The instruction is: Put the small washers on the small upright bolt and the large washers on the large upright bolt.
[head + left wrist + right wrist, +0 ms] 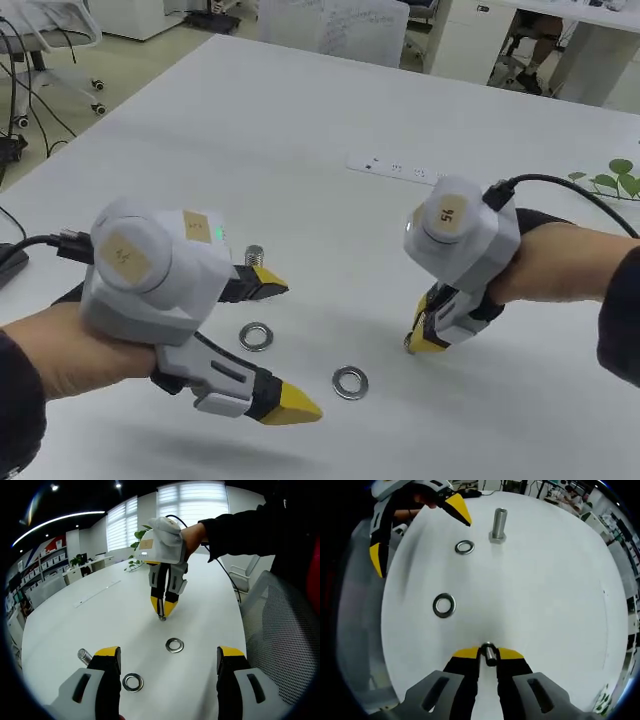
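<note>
the small bolt (pixel 488 652) is standing upright on the right side of the counter (pixel 300 130), and the right claw (pixel 428 338) is coming down over it from above, clenched around its top; whether a small washer is sitting in that grip is too hidden to tell. well to the left, the large bolt (pixel 254 256) is standing upright with nothing on its thread. between the two bolts, the left washer (pixel 256 336) and the right washer (pixel 350 382) are lying flat and apart; both are looking alike in size and probably belonging on the large bolt. the left claw (pixel 283 344) is hanging low over the near left of the counter, released and spread wide, with its far tip just beside the large bolt and the left washer lying between its tips. from here, a sideways pull by the clenched right claw is likely tipping the small bolt over. the flat washers are likely sliding on the smooth counter instead of lifting, and the left claw's far tip, swinging in, is risking a knock to the large bolt.
</note>
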`<action>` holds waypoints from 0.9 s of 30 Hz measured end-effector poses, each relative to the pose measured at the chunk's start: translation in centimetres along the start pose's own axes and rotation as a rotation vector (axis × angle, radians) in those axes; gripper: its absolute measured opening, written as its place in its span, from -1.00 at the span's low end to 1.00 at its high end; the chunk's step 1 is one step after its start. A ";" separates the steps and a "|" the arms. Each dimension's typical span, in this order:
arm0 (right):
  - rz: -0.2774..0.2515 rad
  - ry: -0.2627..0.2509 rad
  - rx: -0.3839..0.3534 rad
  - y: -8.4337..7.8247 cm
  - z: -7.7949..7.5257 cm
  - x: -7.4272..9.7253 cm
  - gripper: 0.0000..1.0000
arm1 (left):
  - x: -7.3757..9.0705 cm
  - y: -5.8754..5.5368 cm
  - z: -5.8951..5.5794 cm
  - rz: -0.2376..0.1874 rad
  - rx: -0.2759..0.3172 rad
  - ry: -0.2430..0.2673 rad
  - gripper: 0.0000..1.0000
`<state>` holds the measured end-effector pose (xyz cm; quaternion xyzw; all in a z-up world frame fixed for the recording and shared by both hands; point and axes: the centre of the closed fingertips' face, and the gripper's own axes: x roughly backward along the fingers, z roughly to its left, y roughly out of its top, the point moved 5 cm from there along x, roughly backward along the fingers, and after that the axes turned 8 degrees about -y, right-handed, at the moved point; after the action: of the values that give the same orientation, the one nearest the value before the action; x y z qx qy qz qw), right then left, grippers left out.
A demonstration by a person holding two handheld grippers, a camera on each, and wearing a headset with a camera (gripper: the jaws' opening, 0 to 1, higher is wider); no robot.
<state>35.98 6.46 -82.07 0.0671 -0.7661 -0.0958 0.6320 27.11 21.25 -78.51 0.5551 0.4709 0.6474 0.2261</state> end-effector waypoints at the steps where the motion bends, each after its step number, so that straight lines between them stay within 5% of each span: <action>1: -0.001 -0.001 0.001 0.0 0.0 0.0 -0.73 | 0.0 0.0 0.0 0.001 -0.001 0.000 0.56; 27: -0.034 -0.010 0.005 0.1 -0.2 0.9 -0.57 | 0.1 0.0 -0.3 0.005 0.003 -0.001 0.56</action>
<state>35.98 6.34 -81.11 0.0814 -0.7682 -0.1051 0.6263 26.83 21.21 -78.44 0.5571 0.4703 0.6469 0.2238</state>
